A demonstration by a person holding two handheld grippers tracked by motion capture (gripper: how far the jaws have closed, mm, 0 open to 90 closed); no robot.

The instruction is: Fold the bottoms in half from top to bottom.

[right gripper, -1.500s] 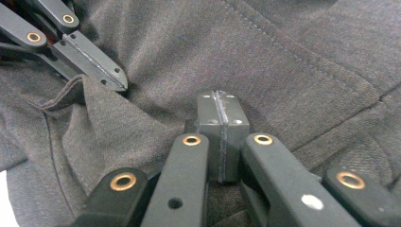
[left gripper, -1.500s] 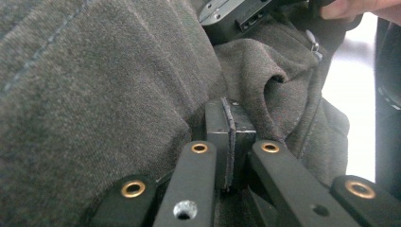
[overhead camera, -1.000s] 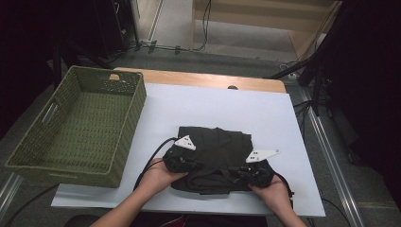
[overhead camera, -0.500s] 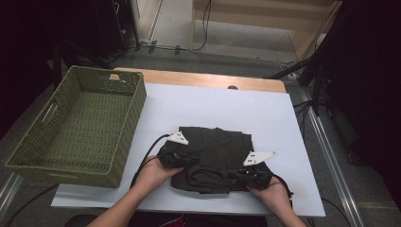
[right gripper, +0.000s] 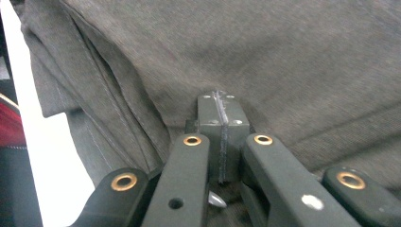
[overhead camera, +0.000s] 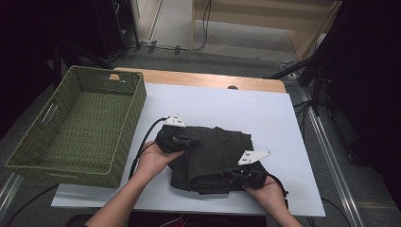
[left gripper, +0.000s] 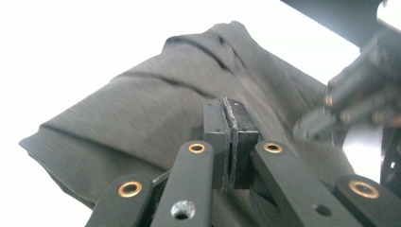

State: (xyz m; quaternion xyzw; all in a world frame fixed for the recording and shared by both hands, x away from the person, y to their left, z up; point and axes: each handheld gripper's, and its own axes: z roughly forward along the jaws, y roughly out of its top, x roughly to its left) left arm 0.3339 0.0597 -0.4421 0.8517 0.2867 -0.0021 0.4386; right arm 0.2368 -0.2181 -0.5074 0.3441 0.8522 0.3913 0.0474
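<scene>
A dark grey folded garment [overhead camera: 213, 156] lies on the white sheet [overhead camera: 265, 113], toward its near edge. My left gripper [overhead camera: 190, 140] rests on the garment's far left corner, held by a hand. In the left gripper view its pads are pressed together over the cloth [left gripper: 142, 109], so the left gripper [left gripper: 228, 106] is shut, with the other gripper [left gripper: 364, 90] blurred at right. My right gripper [overhead camera: 232, 175] sits low on the garment's near right edge. The right gripper [right gripper: 219, 101] is also shut, its tips lying against the cloth [right gripper: 283, 56]. No fabric shows between either pair of jaws.
A green woven basket [overhead camera: 137, 101] stands at the left of the table, its right wall close to my left hand. Beyond the sheet runs the table's wooden far edge [overhead camera: 213, 80]. Cables trail from both grippers toward the near side.
My left gripper has slid a little left and away, up to the garment's far left corner. The right gripper has dropped slightly toward the near edge. The garment stays put.
</scene>
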